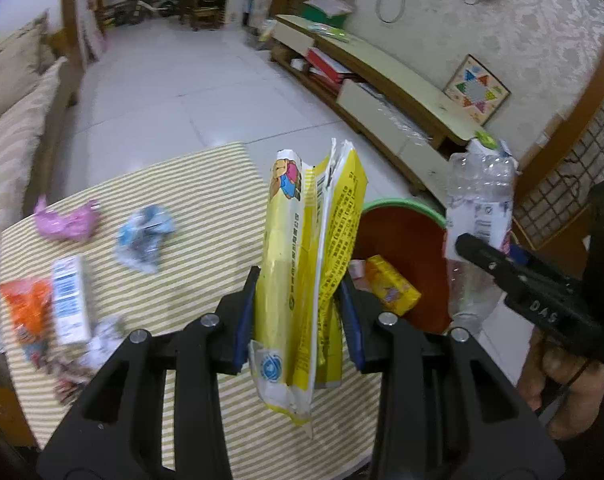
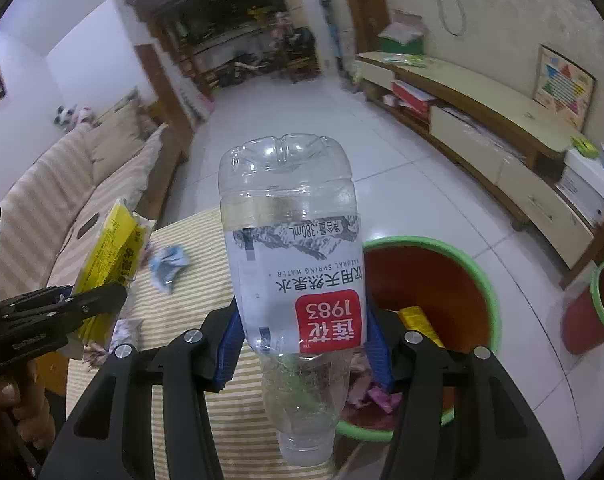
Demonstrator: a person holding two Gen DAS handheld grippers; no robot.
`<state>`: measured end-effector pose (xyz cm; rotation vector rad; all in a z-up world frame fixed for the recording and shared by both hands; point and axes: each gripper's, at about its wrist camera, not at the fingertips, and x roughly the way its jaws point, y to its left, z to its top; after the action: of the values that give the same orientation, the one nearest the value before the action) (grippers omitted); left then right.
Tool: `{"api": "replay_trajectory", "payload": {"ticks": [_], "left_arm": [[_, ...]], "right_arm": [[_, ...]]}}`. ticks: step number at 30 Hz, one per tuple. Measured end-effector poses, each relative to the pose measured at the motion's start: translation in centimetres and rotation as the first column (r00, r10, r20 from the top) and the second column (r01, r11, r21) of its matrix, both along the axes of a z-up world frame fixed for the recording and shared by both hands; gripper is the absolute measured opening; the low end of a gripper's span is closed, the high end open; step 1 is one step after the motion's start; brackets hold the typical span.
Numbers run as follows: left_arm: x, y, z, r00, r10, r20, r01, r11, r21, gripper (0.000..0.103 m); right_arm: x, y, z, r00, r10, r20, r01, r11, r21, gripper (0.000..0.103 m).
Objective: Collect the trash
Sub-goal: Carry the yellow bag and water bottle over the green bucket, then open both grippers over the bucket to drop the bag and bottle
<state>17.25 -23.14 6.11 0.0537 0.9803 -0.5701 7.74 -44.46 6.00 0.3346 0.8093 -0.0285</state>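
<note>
Together we carry trash: our left gripper is clamped tight on a torn yellow wrapper, our right gripper is closed partway around a clear plastic bottle, held base up. Both hang at the striped table's edge beside the red bin, its green-rimmed mouth open. More scraps lie on the table; bare floor lies beyond.

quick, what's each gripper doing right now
left gripper: closed on the yellow wrapper
right gripper: closed on the clear plastic bottle
</note>
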Motion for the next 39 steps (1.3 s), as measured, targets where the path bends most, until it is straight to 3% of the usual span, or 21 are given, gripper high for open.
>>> {"api": "replay_trajectory", "payload": {"ticks": [8, 16, 34, 35, 36, 37, 39], "left_arm": [[1.2, -6.7, -1.7, 0.992, -0.098, -0.081, 0.092, 0.992, -0.081, 0.036], [1.4, -11.6, -3.6, 0.978, -0.173, -0.121, 0.165, 0.984, -0.073, 0.037], [2.0, -15.0, -5.1, 0.971, -0.201, -0.132, 0.198, 0.98, -0.038, 0.039], [2.0, -14.9, -5.1, 0.972, -0.195, -0.129, 0.192, 0.981, -0.035, 0.043], [2.0, -14.9, -5.1, 0.974, -0.188, -0.127, 0.185, 0.982, -0.034, 0.055], [2.1, -14.5, -5.0, 0.976, -0.176, -0.126, 0.173, 0.984, -0.038, 0.061], [2.2, -14.1, -4.7, 0.979, -0.163, -0.12, 0.157, 0.986, -0.06, 0.078]], "right_arm": [[-0.5, -5.4, -2.2, 0.995, -0.095, -0.035, 0.096, 0.995, 0.032, 0.051], [0.2, -8.2, -4.8, 0.988, -0.131, -0.077, 0.136, 0.989, 0.064, 0.051], [1.5, -8.8, -6.6, 0.986, -0.128, -0.105, 0.134, 0.989, 0.06, 0.053], [1.5, -8.8, -6.6, 0.986, -0.126, -0.111, 0.133, 0.989, 0.06, 0.053], [1.5, -8.8, -6.7, 0.986, -0.124, -0.116, 0.131, 0.989, 0.063, 0.056], [1.4, -8.8, -6.7, 0.985, -0.125, -0.119, 0.133, 0.989, 0.061, 0.066], [1.3, -8.8, -6.7, 0.985, -0.125, -0.116, 0.133, 0.99, 0.057, 0.073]]}}
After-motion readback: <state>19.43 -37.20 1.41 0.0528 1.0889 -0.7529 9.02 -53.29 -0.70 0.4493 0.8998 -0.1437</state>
